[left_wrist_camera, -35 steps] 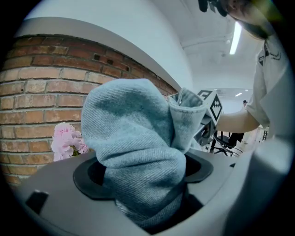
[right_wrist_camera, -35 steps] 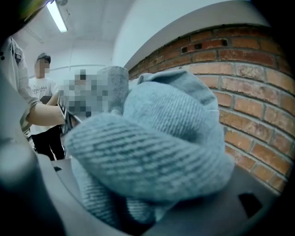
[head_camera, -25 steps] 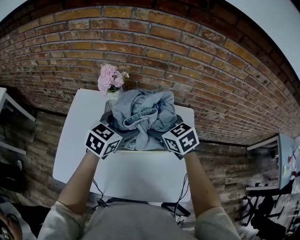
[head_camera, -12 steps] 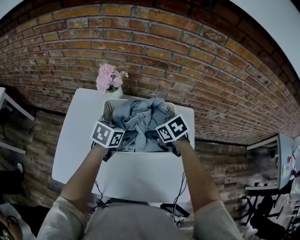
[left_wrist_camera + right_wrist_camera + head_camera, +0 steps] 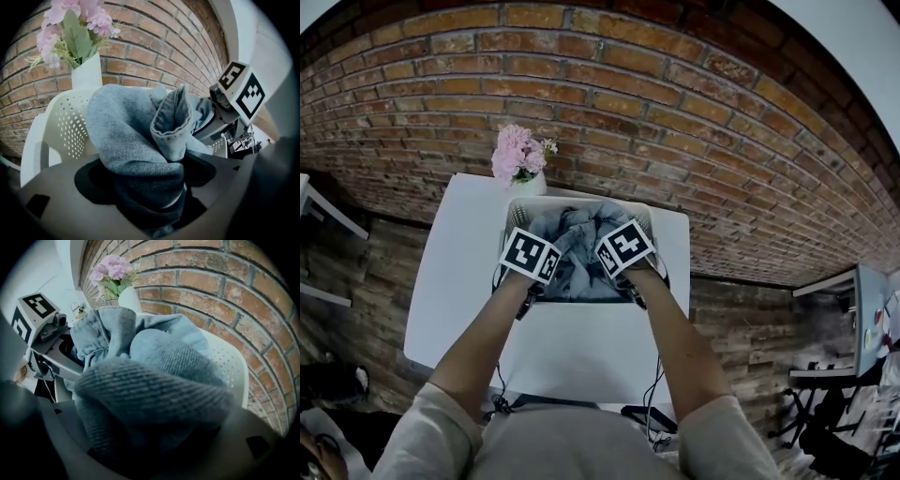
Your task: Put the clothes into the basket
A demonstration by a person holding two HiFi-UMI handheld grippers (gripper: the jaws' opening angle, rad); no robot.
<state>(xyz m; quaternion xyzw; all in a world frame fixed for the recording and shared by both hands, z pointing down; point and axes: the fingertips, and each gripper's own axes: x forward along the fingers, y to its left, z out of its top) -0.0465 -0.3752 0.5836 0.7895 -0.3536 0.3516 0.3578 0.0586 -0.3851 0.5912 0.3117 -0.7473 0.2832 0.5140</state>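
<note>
Item: denim clothes (image 5: 578,239), one bundle, centre of the head view.
Location: sunk inside the white perforated basket (image 5: 517,208), which stands on the white table (image 5: 581,352) just below the pink flowers (image 5: 518,155).
Left gripper (image 5: 147,192): clamped on a fold of the denim.
Right gripper (image 5: 140,427): clamped on a thick bunch of the same cloth.
Status, by my reckoning: nearly done. The bundle is in; only letting go and lifting clear remain.
</note>
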